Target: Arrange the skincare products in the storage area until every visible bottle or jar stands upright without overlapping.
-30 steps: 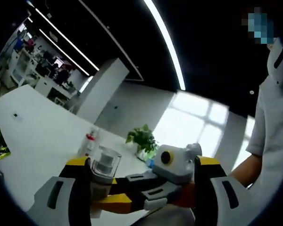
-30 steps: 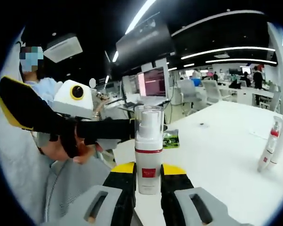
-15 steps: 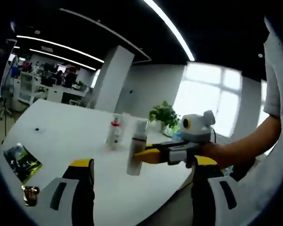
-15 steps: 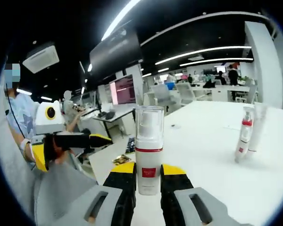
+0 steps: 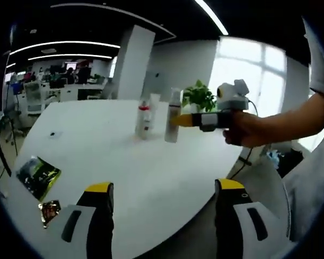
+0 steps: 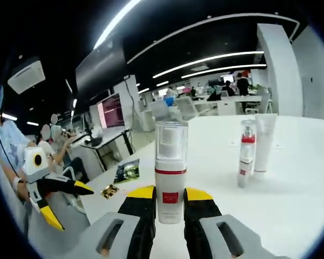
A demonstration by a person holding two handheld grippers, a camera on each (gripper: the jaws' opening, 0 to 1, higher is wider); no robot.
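Pump bottle (image 6: pixel 170 172) upright, clamped in R gripper (image 6: pixel 170 208); L gripper (image 5: pixel 161 189) spread wide.

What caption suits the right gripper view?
Right tongs grip an upright pump bottle above the white table, two bottles standing beyond.

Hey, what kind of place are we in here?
Most likely an open-plan office: long strip ceiling lights, rows of desks with office chairs and a lit monitor in the background, and a big white table holding the skincare bottles.
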